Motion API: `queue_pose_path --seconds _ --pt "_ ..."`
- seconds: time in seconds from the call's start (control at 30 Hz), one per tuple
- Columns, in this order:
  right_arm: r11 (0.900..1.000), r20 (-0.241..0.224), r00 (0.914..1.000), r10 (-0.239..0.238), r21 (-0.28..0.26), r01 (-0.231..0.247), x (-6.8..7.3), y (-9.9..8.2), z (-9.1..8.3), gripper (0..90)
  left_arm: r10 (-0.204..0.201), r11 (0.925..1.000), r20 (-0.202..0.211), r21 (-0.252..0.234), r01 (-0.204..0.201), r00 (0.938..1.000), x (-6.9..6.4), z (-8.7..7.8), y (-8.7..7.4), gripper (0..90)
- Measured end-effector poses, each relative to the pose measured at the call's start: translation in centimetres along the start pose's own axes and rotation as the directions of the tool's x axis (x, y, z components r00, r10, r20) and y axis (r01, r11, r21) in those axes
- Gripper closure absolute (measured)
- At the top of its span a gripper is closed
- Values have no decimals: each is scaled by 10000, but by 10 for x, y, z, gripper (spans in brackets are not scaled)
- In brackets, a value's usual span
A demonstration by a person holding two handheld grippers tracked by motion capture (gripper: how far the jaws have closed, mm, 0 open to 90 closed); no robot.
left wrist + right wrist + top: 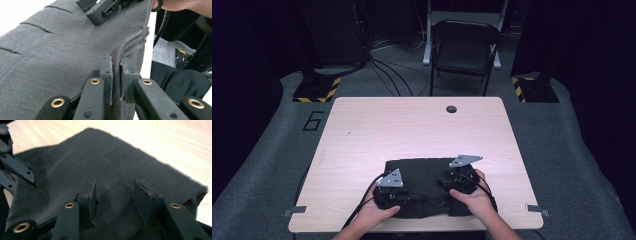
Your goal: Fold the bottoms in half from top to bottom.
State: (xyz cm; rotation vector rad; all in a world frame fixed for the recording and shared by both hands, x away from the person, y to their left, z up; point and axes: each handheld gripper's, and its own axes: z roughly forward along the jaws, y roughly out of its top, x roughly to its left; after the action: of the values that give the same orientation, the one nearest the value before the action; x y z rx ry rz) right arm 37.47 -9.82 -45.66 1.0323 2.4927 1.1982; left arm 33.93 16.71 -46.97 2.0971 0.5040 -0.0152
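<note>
The wooden table (pixel 362 150) carries a dark folded garment (pixel 427 172) at its near edge, between the person's two hands. Judging by its squared shape, the folding looks well along, with perhaps one more fold or some smoothing left. The left gripper (pixel 116 75) is clamped on a raised ridge of the cloth's edge at the garment's near left, the fabric pinched between both pads. The right gripper (pixel 117 195) hovers over the garment's right part, jaws parted and grasping nothing; the cloth lies flat just beyond its fingertips
</note>
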Motion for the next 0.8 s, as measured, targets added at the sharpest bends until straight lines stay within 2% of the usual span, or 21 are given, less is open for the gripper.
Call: queue_pose_path --seconds 0.17,0.27,0.33,0.4,0.5,0.57,0.67,0.73,0.8 --pt "9996 -36 10000 -78 259 79 0 -11 7 523 45 9999 3 133 -45 10000 -2 0 -1 750" --pt "9995 -11 10000 -1 325 1 1 -15 9 523 -16 10000 -109 58 17 9999 -2 -6 -1 678" --pt "9992 -64 9998 -175 371 177 0 -16 10 524 -38 10000 -287 -45 37 9996 0 -13 0 624" --pt "9993 -22 10000 -80 365 81 1 -18 11 524 -146 9998 -479 -136 139 9987 3 -20 1 585" --pt "9988 -28 9997 -223 428 224 0 -19 12 524 -273 9992 -857 -317 247 9959 9 -29 1 536" --pt "9985 -44 9998 -181 523 183 1 -20 12 525 -438 9981 -1245 -493 379 9913 13 -34 1 504" --pt "9982 -60 9995 -297 517 300 1 -22 11 524 -596 9978 -1952 -408 526 9790 21 -35 -2 460" --pt "9977 -14 9995 -304 613 304 3 -23 10 523 -770 9968 -2132 -365 708 9740 26 -33 -6 436" --pt "9970 -57 9992 -396 657 399 5 -24 9 520 -714 9974 -2307 -258 673 9704 28 -30 -11 414"
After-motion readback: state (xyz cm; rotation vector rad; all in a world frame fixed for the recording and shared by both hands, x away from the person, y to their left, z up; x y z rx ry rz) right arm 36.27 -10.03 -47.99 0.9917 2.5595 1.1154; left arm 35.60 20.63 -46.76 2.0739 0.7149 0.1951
